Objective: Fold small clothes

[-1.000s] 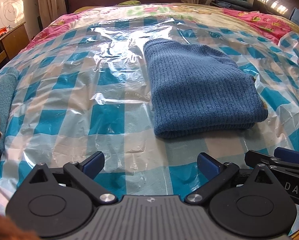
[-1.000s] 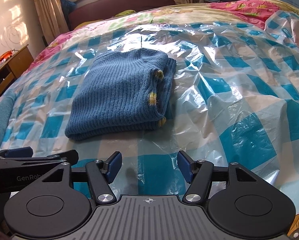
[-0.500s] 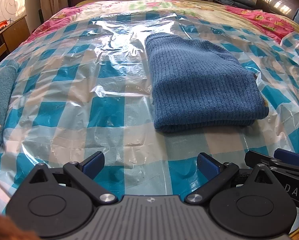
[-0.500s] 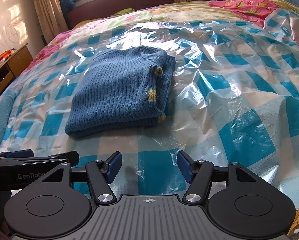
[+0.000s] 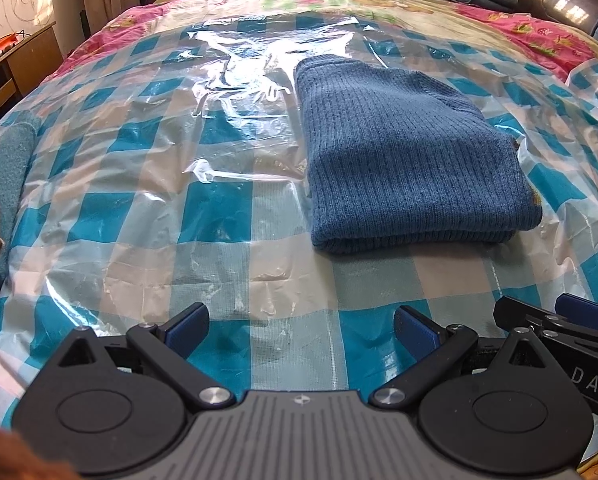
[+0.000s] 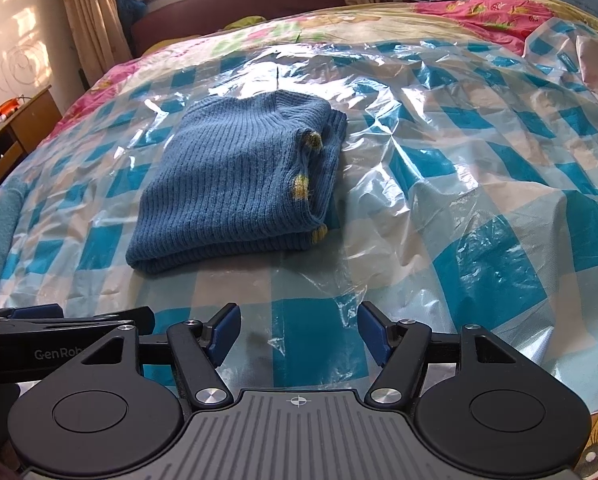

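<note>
Checkered sheet (image 5: 227,216) bears folded sweater (image 6: 235,188); right tool (image 6: 299,334) opening, left tool (image 5: 301,326) wide, seemingly empty.

1. A bed (image 6: 479,8) with a pink floral cover carries everything.
2. A crinkled blue-and-white checked plastic sheet (image 6: 479,208) is spread over it.
3. On the sheet lies a folded blue knit sweater (image 6: 235,184), yellow spots along its right edge.
</note>
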